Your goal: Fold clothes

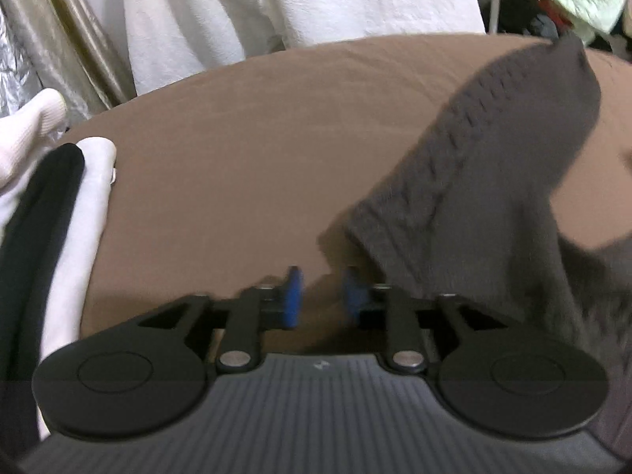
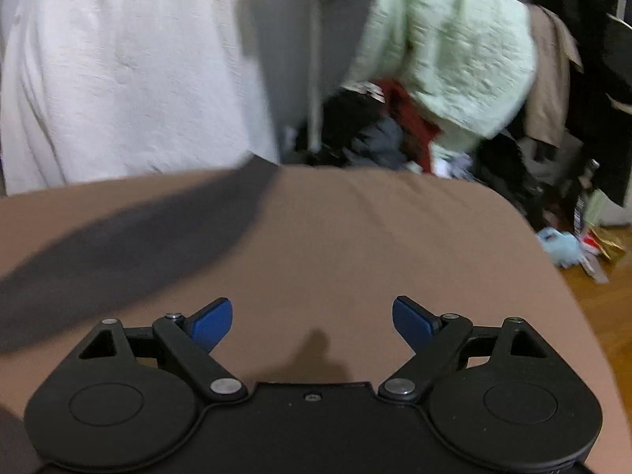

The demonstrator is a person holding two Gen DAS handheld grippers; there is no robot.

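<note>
A dark grey knitted garment [image 1: 493,173] lies on the brown cloth-covered surface [image 1: 245,150], stretching from the right of the left wrist view up to the far right. My left gripper [image 1: 322,296] is open with a narrow gap, empty, its blue pads [image 1: 294,296] just left of the garment's near edge. In the right wrist view the same grey garment [image 2: 118,245] shows blurred at the left. My right gripper [image 2: 312,322] is wide open and empty above the brown surface [image 2: 375,237], right of the garment.
Folded white and black clothes [image 1: 59,217] lie at the left edge of the surface. A white sheet [image 1: 276,12] hangs behind. A pile of mixed clothes [image 2: 434,91] and a wooden floor [image 2: 600,304] lie beyond the right edge.
</note>
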